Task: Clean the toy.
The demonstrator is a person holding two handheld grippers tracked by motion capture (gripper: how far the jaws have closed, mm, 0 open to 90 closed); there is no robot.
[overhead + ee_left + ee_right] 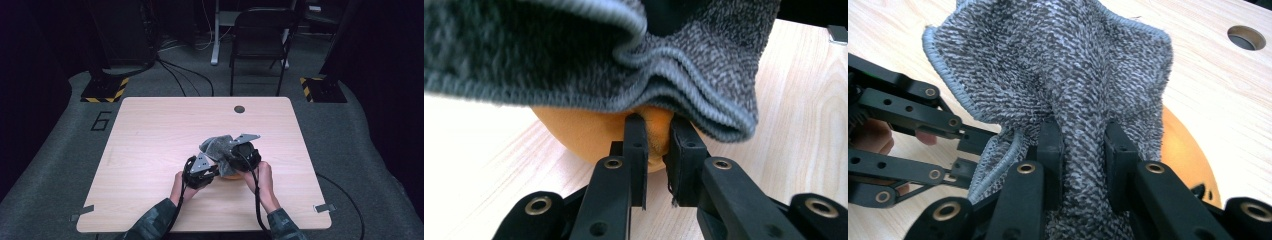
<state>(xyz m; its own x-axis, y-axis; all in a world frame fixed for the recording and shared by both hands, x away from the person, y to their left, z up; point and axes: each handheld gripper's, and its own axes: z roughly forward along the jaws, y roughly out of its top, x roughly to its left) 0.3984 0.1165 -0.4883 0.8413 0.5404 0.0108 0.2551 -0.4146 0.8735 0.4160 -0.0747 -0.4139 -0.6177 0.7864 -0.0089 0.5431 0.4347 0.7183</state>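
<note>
The left tongs (655,131) are pinching the near rim of the orange bowl (589,135), which is sitting upside down on the bench (150,130). Over the bowl, the right tongs (1080,137) are clenching a fold of the grey cloth (1073,65), which is draping across the bowl's top and bunching toward its far side.

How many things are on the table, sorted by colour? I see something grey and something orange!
Grey: 1, the cloth, pinched by the right gripper.
Orange: 1, the round orange thing under the cloth, nipped at its edge by the left gripper.
Total: 2 things.
</note>
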